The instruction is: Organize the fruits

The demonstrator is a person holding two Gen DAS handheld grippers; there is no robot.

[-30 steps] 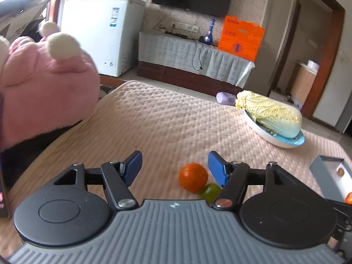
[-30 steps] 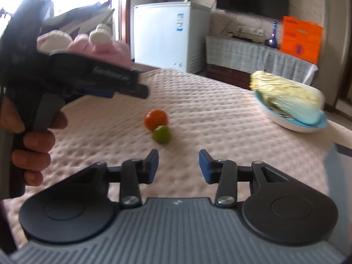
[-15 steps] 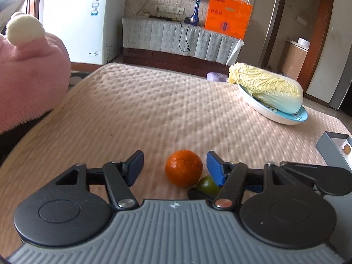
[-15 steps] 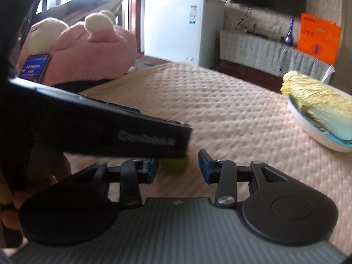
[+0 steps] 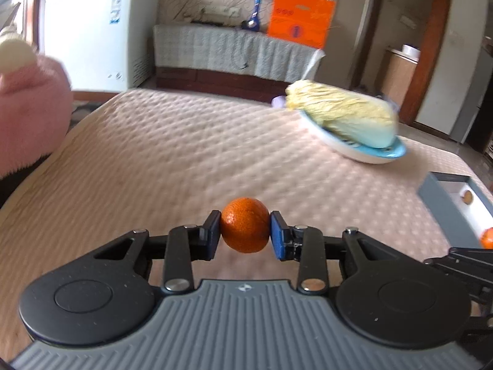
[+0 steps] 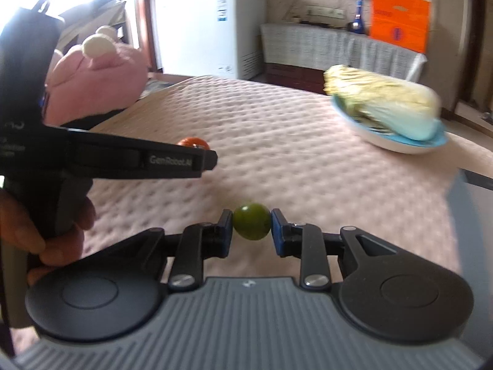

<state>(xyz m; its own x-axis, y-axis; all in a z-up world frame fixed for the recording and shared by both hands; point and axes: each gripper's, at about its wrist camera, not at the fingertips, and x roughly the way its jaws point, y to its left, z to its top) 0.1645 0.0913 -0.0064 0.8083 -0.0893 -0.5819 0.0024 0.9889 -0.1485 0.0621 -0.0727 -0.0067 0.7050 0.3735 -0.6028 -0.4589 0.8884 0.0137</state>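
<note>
1. Landmark: the quilted pink cover (image 5: 185, 160) spread over the table; every place below was taken from it.
2. Left gripper (image 5: 245, 231) sat low over the near part of the cover, its jaws closing, both blue pads pressed on an orange (image 5: 245, 225) held between them.
3. Right gripper (image 6: 251, 226) was also over the near part of the cover, jaws closing, pads touching a small green fruit (image 6: 252, 225) on both sides.
4. In the right wrist view the left gripper reached in from the left edge above the cover, a hand (image 6: 37, 234) wrapped round its handle, the orange peeking out behind its tip.
5. A blue-rimmed plate (image 5: 363, 154) stood on the far right part of the cover with a napa cabbage (image 5: 339, 114) lying on it.
6. A grey tray (image 5: 437, 194) lay at the cover's right edge, holding a small brownish fruit (image 5: 467, 197) and another orange one (image 5: 487, 238), cut off by the frame.
7. A pink plush toy (image 6: 98, 77) sat off the cover's left side.
</note>
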